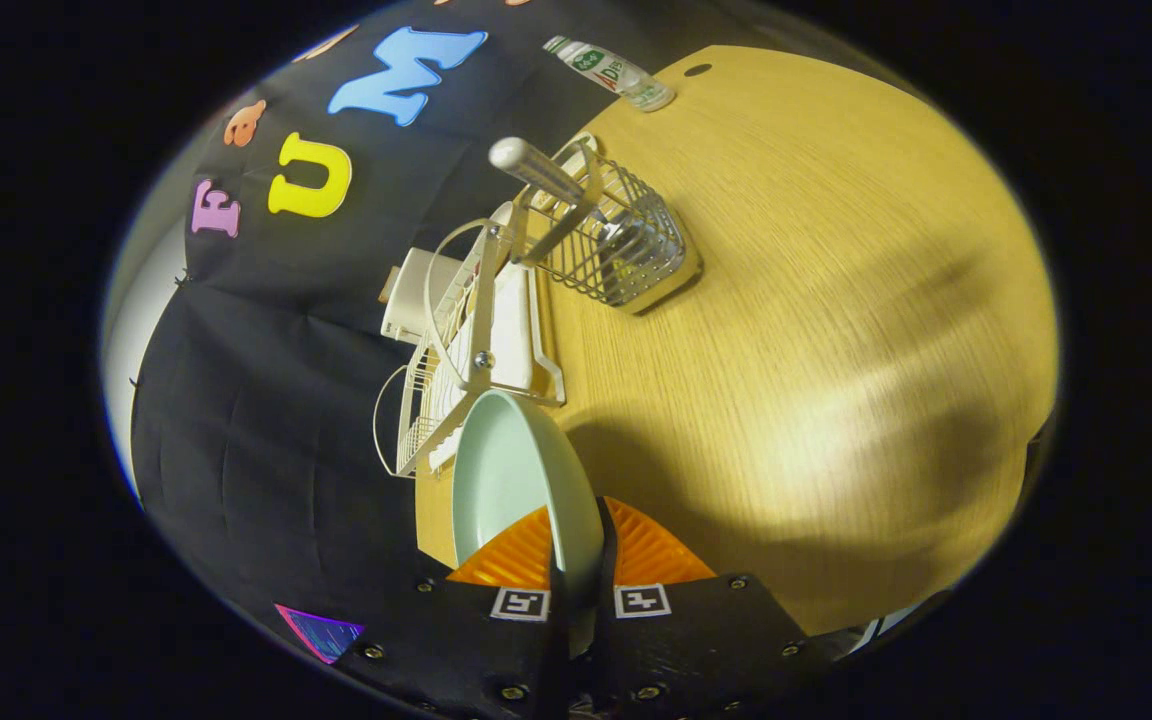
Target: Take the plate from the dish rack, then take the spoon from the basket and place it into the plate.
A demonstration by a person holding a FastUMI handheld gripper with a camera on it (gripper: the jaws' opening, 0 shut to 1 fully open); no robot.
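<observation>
Gripper (576, 570) is clamped edge-on over the rim of the pale green round plate (521, 480); glazed, probably slippery and breakable, so hold it deep.

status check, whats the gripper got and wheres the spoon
Gripper shut on plate, plate on edge, out of the dish rack. Spoon in the basket, beyond the rack. Nothing blocking.

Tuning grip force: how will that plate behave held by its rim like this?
The plate looks glazed and smooth, so likely slippery between the fingers. It is pinched edge-on near one rim, so it may pivot or sag. It seems rigid and probably breakable if dropped on the table.
</observation>
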